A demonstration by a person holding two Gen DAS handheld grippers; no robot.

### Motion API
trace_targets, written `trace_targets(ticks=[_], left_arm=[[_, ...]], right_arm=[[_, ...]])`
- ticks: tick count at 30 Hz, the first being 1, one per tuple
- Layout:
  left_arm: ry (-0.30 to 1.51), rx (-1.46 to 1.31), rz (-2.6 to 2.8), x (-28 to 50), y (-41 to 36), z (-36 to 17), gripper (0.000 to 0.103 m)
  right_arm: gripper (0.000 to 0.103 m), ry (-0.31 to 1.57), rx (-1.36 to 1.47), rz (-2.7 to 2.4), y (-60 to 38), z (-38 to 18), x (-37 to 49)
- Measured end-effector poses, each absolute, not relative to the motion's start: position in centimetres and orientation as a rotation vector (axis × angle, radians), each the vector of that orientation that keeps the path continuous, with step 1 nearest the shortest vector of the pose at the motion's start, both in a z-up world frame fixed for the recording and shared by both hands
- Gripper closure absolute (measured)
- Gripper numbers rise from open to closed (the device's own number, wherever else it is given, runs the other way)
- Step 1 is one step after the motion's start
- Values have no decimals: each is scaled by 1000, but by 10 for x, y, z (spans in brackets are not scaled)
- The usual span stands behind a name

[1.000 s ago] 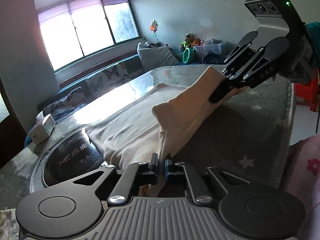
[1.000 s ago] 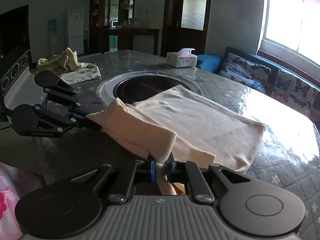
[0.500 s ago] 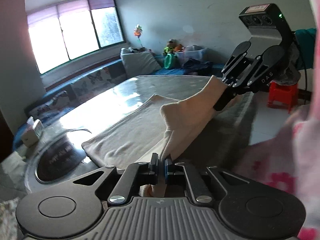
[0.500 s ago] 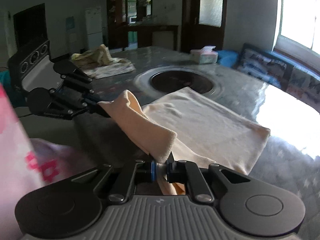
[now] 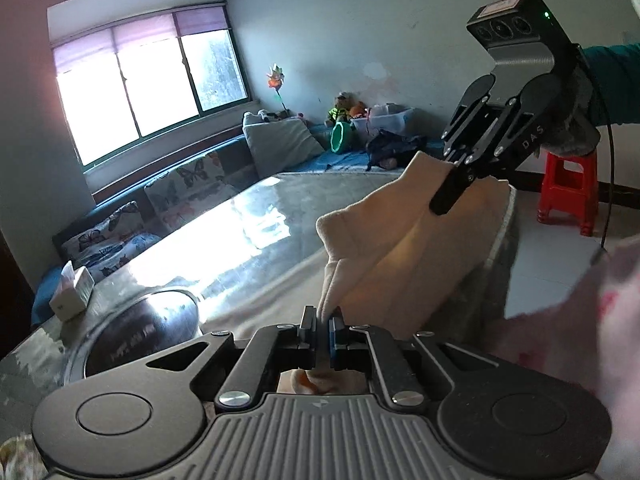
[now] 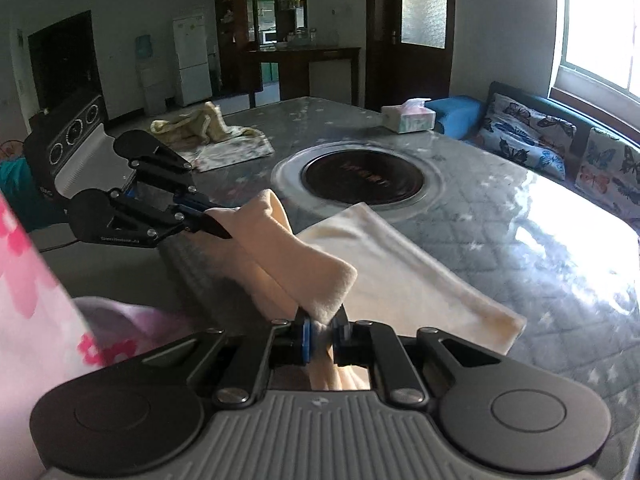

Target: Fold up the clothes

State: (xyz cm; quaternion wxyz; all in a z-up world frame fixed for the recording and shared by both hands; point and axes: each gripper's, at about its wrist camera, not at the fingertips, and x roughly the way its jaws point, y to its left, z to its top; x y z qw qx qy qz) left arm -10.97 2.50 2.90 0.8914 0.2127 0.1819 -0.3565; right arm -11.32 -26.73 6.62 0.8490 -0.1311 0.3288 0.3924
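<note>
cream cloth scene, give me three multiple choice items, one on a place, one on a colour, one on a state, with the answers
1. Where is the tissue box?
A. on the table beyond the round cooktop
B. on the floor
C. on the cream cloth

2. What colour is the stool?
A. blue
B. red
C. white

3. How does the right gripper stand?
A. open above the cloth
B. shut on nothing
C. shut on the cream cloth

Answers: 1 A, it sits on the tabletop past the cooktop. 2 B, it is bright red plastic. 3 C, fabric is pinched between its pads, as with the left gripper.

Daylight enters through the wide glass window at upper left — it glares white on the glossy grey quilted table cover. Edges bend strongly; pink floral fabric is blurred.
</note>
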Motion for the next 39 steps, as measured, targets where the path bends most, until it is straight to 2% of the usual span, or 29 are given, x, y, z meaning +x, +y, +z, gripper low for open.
trace_targets(ticks=[10, 17, 23, 25, 27, 34, 39], left_arm=[[432, 434, -678, -5, 9, 16, 98], [498, 399, -583, 54, -6, -14, 97], [541, 366, -500, 79, -16, -40, 93], [539, 379, -494, 81, -19, -41, 87], [530, 385, -477, 84, -18, -39, 79], [569, 357, -440, 102, -17, -34, 74], [586, 324, -424, 113, -15, -31, 73]], right_arm=[[95, 700, -279, 773, -264, 56, -16], [93, 735, -246, 668, -258, 5, 51], [75, 705, -162, 530, -260, -37, 64], [74, 698, -147, 513, -262, -38, 62], [68, 695, -126, 478, -269, -36, 63], [71, 696, -22, 484, -273, -18, 69], [87, 726, -19, 550, -252, -23, 75]])
